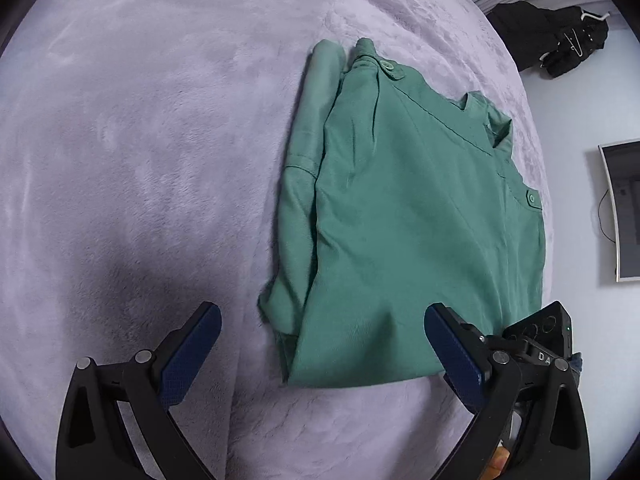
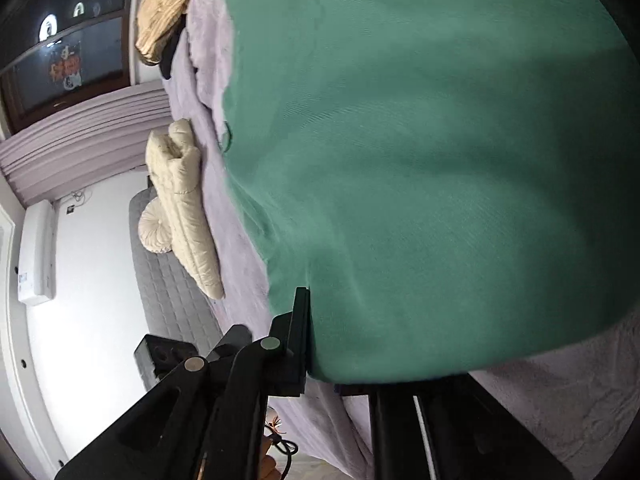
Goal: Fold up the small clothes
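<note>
A green shirt [image 1: 400, 208] lies partly folded on the lilac blanket [image 1: 140, 140], sleeves tucked along its left side, collar at the far end. My left gripper [image 1: 320, 344] is open and empty, hovering just over the shirt's near hem. My right gripper shows in the left wrist view [image 1: 540, 332] at the shirt's near right corner. In the right wrist view the green shirt [image 2: 440, 160] fills most of the frame, and my right gripper [image 2: 310, 336] is shut on its edge; only the left finger [image 2: 298, 340] shows, the other is under the cloth.
A cream quilted jacket [image 2: 184, 200] and a tan garment [image 2: 164, 12] lie on the blanket's [image 2: 580, 400] far side. A black garment [image 1: 556, 40] lies on the floor. A monitor [image 1: 624, 208] stands off the bed's right.
</note>
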`<state>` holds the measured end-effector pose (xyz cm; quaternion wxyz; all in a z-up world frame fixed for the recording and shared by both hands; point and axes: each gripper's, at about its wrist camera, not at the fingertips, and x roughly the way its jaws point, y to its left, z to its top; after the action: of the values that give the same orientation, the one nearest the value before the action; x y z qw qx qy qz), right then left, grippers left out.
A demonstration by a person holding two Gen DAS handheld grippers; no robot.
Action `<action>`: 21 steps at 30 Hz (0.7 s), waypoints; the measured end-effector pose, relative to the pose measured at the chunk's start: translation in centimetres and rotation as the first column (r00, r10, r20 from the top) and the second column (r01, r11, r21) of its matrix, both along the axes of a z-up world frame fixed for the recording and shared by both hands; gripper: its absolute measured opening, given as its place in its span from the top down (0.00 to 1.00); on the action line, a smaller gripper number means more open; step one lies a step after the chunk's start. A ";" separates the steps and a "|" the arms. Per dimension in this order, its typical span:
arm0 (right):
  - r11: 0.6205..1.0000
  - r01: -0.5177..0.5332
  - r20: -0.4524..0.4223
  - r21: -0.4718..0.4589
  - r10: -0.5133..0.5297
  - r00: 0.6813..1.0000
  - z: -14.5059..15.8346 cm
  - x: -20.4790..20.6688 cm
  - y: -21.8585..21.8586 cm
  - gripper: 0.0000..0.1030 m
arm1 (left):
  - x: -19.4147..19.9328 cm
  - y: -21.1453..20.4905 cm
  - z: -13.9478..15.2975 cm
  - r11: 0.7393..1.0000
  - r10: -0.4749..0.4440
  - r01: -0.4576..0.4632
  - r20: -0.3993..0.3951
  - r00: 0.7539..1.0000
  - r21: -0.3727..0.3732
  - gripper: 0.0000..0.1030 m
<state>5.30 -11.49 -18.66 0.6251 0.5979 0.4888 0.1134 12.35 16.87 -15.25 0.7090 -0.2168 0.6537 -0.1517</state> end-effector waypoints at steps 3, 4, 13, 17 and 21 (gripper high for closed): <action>1.000 -0.017 0.091 -0.022 0.019 0.996 2.7 0.1 -0.8 0.92 | 1.6 -1.1 -0.8 0.997 -0.015 0.013 -0.021 1.000 -0.072 0.01; 0.999 -0.025 0.109 -0.031 0.028 0.994 3.4 0.2 -0.9 0.92 | 2.4 -1.6 -1.2 0.994 -0.026 0.023 -0.026 0.999 -0.103 0.01; 0.990 -0.117 0.084 -0.081 0.123 0.989 3.4 -0.3 -0.8 0.92 | 8.3 -6.2 -2.7 0.957 -0.063 0.041 -0.066 0.996 -0.289 0.10; 0.966 -0.229 0.008 -0.120 0.232 0.973 3.3 -1.9 -1.7 0.88 | 8.7 -7.5 -3.5 0.977 -0.086 0.067 -0.089 0.992 -0.203 0.35; 0.932 -0.261 0.002 -0.252 0.270 0.963 5.8 -3.5 -4.8 0.88 | 8.8 -7.0 -4.0 0.983 -0.060 0.043 -0.088 0.994 -0.181 0.70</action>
<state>1.76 -16.30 -12.85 0.6831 0.4406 0.5639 0.1455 21.20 9.84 -19.28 0.6512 -0.2697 0.6751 -0.2178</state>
